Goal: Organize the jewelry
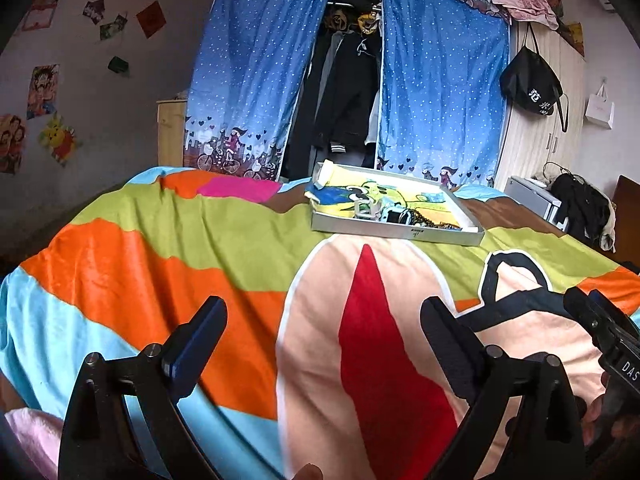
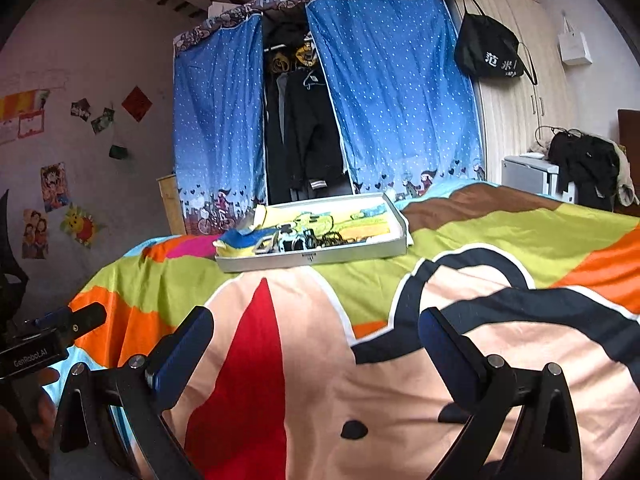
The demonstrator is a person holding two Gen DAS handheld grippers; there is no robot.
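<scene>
Right now both claws, left claw [image 1: 324,320] and right claw [image 2: 316,330], hang wide apart and hold nothing, well short of the tray [image 1: 400,234]. The jewelry [image 1: 404,216] lies heaped at the tray's near edge, so sorting looks unfinished.

Right gripper [image 2: 316,330] lower frame, jaws wide apart, empty, above colourful blanket [image 2: 460,248]. White tray [image 2: 320,258] centre frame, jewelry pile [image 2: 304,240] inside. Left gripper [image 2: 72,320] at left edge.

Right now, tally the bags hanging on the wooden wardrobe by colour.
Black drawstring bag: 1
White paper bag: 1
Total: 2
</scene>
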